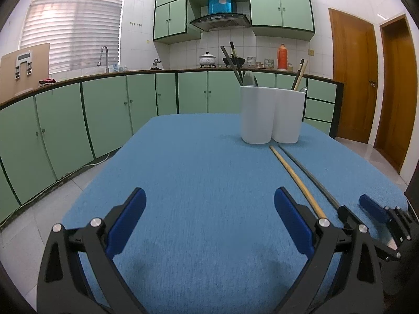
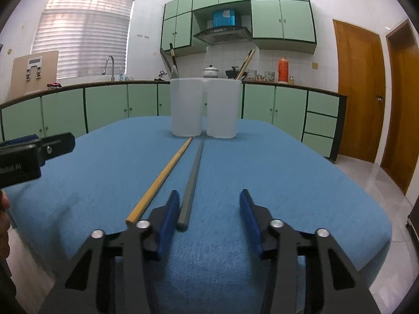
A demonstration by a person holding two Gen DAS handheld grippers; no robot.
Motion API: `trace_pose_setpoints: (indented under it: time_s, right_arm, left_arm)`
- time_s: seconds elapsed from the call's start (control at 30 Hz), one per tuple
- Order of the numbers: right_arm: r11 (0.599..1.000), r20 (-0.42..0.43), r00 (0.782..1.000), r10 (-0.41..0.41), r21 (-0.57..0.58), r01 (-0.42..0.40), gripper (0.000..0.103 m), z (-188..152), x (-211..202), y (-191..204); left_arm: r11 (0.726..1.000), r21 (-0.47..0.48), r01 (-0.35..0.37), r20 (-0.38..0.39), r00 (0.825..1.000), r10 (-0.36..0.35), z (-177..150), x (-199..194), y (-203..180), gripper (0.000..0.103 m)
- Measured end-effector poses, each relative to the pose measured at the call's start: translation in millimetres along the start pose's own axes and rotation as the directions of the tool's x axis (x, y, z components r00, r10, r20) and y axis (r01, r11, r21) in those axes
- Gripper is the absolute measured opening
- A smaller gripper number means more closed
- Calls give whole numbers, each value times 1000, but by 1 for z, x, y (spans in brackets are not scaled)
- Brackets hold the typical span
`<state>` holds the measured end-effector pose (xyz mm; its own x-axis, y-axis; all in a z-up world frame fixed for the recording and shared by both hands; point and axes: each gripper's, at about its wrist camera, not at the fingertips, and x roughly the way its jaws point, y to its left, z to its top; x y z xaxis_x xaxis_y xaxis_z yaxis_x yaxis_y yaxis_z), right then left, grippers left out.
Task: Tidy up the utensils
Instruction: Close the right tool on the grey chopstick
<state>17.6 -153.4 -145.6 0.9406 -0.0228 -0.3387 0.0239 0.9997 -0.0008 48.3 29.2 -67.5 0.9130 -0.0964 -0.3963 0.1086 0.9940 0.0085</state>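
So this is a kitchen: pale green cabinet doors [image 1: 104, 110] run along the walls above and below, there's a window with white slatted blinds [image 1: 76, 23], a black range hood [image 1: 220, 21], and two brown wooden doors [image 1: 353, 76] on the right. The work surface is a table covered in blue fabric cloth [image 1: 199, 162].

Near the far end of it stands a white two-compartment plastic utensil holder [image 2: 205, 107], upright, with a few dark and wooden utensils sticking out of both sides. Hard to tell exactly what they are, the right wrist view is a bit blurry there.

Two loose chopsticks lie on the cloth just in front of the holder, side by side and nearly parallel: a light wooden chopstick [image 2: 162, 176] and a dark grey chopstick [image 2: 192, 180] to its right.

The right gripper [image 2: 209, 213] sits low over the cloth with its jaws spread wide, gripping nothing. The near end of the grey stick lies just inside its left blue pad.

The left gripper [image 1: 209, 214] hovers off to the left, also spread wide and empty.
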Motion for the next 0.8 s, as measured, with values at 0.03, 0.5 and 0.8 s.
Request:
trace_pose_setpoints:
  time_s: [0.03,0.5,0.8]
  right_arm:
    - [1000,3,1000,2,-1,-2,40,-1,0,1]
    - [999,25,1000,19,-39,-18,8,-4,-8,14]
    - [999,30,999,-33,13,33,8,-3,-14,-4]
  left_arm:
    - [1000,0,1,-1,1000,-1,0,0,0,95]
    - [1000,2,19,-7,1000,-19,-2,-2,-7,95]
    - [998,20,63,-18,998,-63,-9,-5,-29,95]
